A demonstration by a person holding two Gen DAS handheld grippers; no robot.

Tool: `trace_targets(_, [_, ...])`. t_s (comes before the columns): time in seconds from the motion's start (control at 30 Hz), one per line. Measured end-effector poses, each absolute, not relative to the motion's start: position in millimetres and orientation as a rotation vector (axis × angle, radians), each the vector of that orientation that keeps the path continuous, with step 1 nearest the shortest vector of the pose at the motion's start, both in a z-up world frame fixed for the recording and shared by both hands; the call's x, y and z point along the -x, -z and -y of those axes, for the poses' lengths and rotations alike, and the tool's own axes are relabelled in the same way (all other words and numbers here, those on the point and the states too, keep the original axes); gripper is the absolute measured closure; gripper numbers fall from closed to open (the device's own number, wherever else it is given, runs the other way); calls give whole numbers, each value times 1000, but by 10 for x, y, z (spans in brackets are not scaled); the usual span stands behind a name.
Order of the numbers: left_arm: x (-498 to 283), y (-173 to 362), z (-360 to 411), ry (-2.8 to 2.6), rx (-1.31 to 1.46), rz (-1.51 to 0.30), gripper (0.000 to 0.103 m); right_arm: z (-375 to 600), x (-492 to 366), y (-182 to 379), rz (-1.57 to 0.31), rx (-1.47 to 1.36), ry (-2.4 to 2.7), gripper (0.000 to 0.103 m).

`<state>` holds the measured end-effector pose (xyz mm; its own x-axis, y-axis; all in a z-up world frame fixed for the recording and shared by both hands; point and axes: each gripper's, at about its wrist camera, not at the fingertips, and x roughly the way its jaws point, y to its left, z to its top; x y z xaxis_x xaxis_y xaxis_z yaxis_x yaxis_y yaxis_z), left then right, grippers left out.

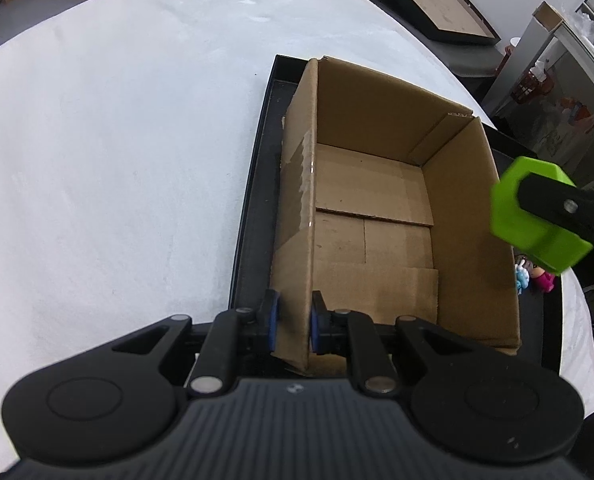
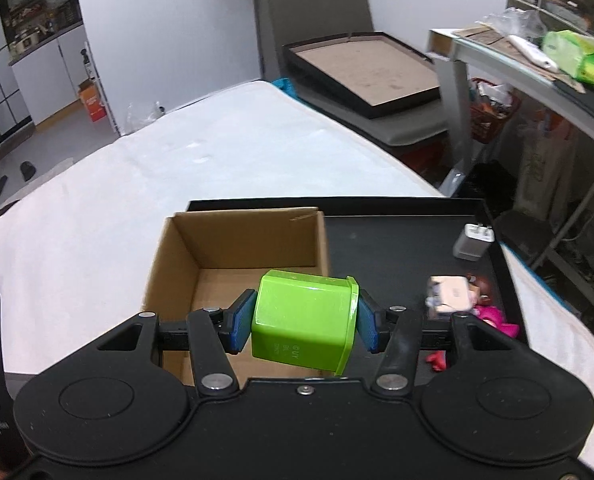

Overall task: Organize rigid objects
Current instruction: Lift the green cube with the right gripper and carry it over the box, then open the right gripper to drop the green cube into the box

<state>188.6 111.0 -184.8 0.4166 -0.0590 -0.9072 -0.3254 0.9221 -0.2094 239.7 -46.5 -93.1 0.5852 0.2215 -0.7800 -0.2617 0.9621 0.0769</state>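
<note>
Right tongs (image 2: 304, 327) clamped on the green plastic cup (image 2: 303, 320), pads pressed on its flat opposite sides, cup tipped on its side and hanging just over the near edge of the cardboard box (image 2: 233, 248). Left tongs (image 1: 294, 320) pinched shut on the box's near wall (image 1: 295, 240), steadying it on the black tray (image 2: 397, 236). Probably light, stiff and a bit slick, that cup, so best gripped across the flat faces below the rim, exactly as now; no real risk of crushing. Thin box wall likely bendy, hence a gentle pinch only. Still waiting out on the tray: white charger (image 2: 473, 242), doll figures (image 2: 469, 300). All of it parked on a white-covered desk (image 1: 117, 160).
</note>
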Motion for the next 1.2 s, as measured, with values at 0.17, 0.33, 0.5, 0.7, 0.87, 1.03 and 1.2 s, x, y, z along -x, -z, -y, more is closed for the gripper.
trace_targets(0.17, [-1863,1857,-1143,-172,403,-1129,88,312,-2492,976,-930,33,-332,52])
trace_targets(0.33, [-1859,1869,-1223,-172,454,-1135,88,124,-2591,1053,-950,37,-369,52])
trace_targets(0.5, [-1861,1877,-1272,-164,489,-1139,87,-49,-2687,1158,-978,38,-408,52])
trace_targets(0.7, [-1868,1871,-1327,-168,522,-1137,87,-184,-2774,1186,-970,14,-438,51])
trace_targets(0.87, [-1855,1875,-1389,-178,548,-1124,86,-244,-2820,1153,-941,-14,-462,49])
trace_targets(1.03, [-1825,1870,-1408,-189,565,-1117,85,-238,-2843,1173,-950,-15,-456,45])
trace_targets(1.2, [-1815,1831,-1390,-199,555,-1118,85,-100,-2785,1137,-965,-40,-438,43])
